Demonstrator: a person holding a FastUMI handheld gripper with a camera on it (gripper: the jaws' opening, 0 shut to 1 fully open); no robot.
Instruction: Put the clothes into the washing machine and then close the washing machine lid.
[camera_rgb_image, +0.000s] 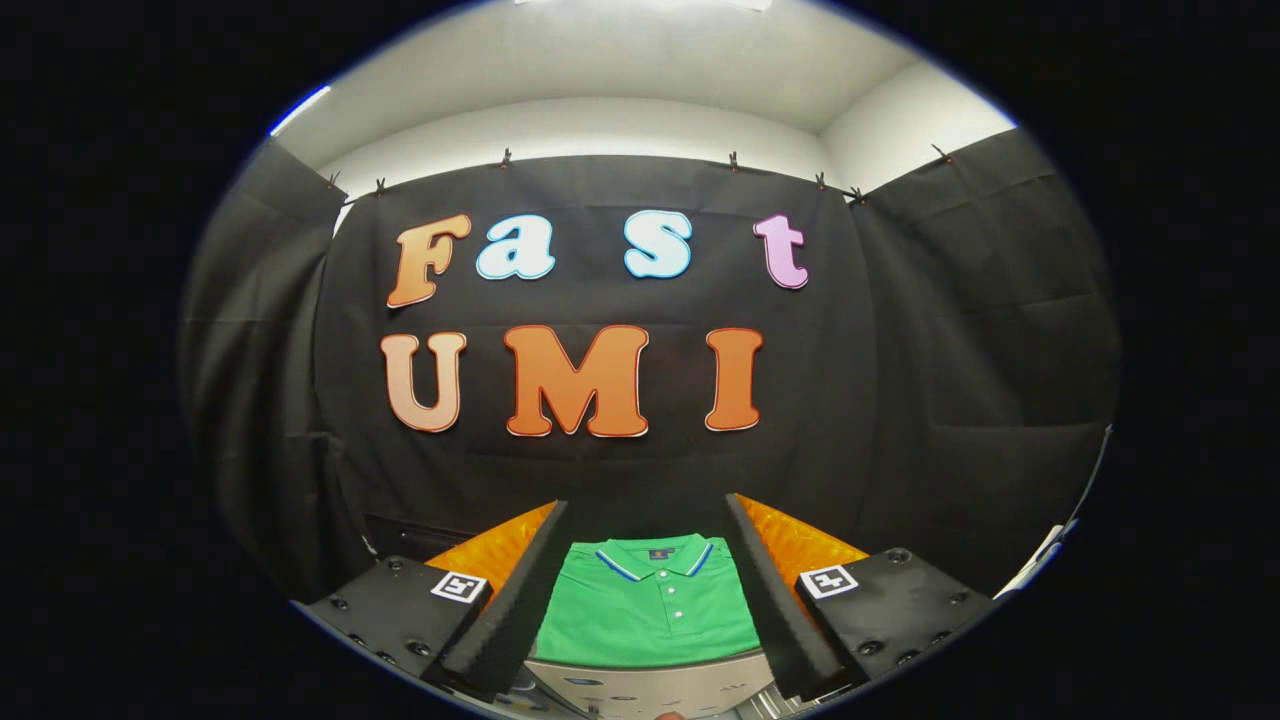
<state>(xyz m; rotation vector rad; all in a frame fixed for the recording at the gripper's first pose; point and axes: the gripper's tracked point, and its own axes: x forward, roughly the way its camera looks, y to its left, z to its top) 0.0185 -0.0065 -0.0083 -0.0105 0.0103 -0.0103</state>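
Green polo shirt lies folded flat, collar on the far side, buttons running straight away from the camera, so its long axis lines up w/ the fingers' direction. It sits on a light-coloured surface w/ a printed panel along its near edge, probably the washing machine top or lid, but too little shows to be sure. Nothing in view says whether the lid is up or down.

The gripper has its fingers spread wide apart, nothing between them touched; the shirt shows in the gap, ahead of and below the fingertips, roughly centred between left and right finger. Looks like the gripper hovers above the shirt's near half, not in contact, though depth is hard to judge in this lens.

Judgement: task is at its start, shirt not yet picked up. Next move turns on a straight drop forward and down; no sideways correction seems needed since the shirt is centred. Risk: pinching one layer only, so the fold opens and drags.

Beyond: black cloth wall, white ceiling.
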